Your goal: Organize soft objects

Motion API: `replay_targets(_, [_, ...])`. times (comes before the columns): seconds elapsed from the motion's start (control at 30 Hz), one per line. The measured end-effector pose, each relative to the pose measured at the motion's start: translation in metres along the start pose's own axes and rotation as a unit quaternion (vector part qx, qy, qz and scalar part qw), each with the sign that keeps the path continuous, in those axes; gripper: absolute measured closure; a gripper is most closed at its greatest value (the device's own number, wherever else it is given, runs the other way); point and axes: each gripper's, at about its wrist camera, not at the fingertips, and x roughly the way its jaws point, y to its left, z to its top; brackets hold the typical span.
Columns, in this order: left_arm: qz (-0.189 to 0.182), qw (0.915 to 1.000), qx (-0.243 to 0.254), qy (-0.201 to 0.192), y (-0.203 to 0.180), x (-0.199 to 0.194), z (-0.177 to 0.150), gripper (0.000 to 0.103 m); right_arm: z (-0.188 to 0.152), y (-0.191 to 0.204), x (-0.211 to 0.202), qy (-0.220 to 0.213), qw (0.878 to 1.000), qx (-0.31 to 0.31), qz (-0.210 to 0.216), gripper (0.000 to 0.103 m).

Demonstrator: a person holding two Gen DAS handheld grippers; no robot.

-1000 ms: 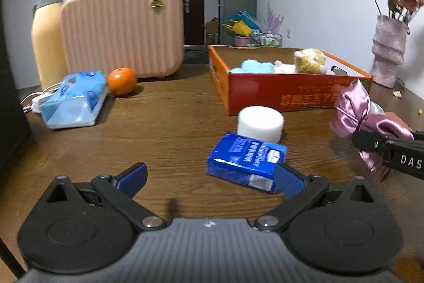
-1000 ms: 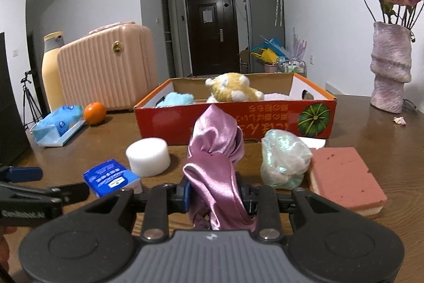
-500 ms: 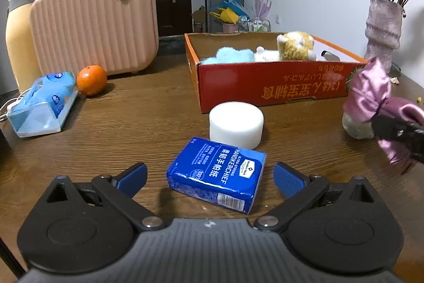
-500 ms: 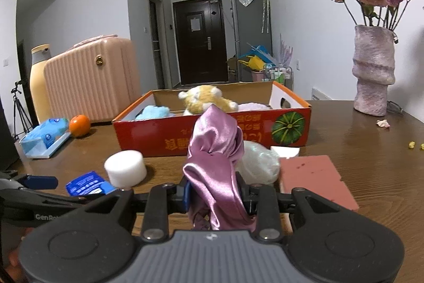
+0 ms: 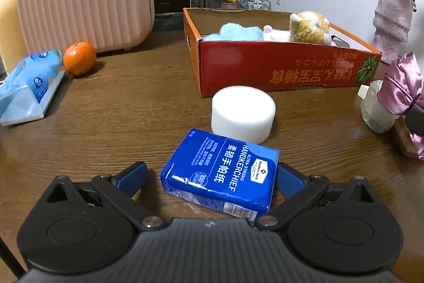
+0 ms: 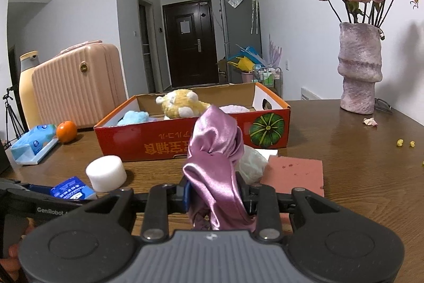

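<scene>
The left tool (image 5: 210, 178) is spread wide around the blue tissue pack (image 5: 221, 174) near the front edge of the tabletop (image 5: 132, 108), so it should squeeze gently on the two long sides and then lift it to the red box (image 5: 278, 65) in the middle. The right tool (image 6: 213, 196) is pinching the shiny purple cloth (image 6: 214, 161) tight, just in front of that box. I count one white foam round (image 5: 242, 112), one pink sponge (image 6: 295, 174), one crinkly bag (image 6: 251, 163), two soft toys in the box and one orange (image 5: 79, 58).
</scene>
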Motion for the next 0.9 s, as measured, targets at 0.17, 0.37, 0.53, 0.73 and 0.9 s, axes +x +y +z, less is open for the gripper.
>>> replay_targets(0.17, [-0.008,0.9999,0.007,0.000,-0.002,0.000,0.000,0.000,0.000,0.000,0.000,-0.001,1.000,-0.001,0.001,0.073])
replay_targets(0.37, [-0.011,0.9999,0.001,-0.008,0.001,-0.003,0.000,0.008,0.000,0.001,-0.001,-0.003,1.000,-0.002,0.004,0.073])
replay_targets(0.53, [-0.015,0.9997,-0.004,-0.017,0.001,-0.009,-0.001,0.021,0.001,0.002,-0.003,-0.007,1.000,-0.003,0.008,0.073])
replay_targets(0.73, [-0.009,0.9991,-0.007,-0.041,-0.001,-0.021,-0.003,0.022,0.002,0.002,-0.006,-0.012,1.000,-0.006,0.011,0.073])
replay_targets(0.9, [-0.002,0.9979,-0.014,-0.064,-0.005,-0.035,-0.006,0.022,0.003,0.001,-0.009,-0.017,1.000,-0.005,0.013,0.073])
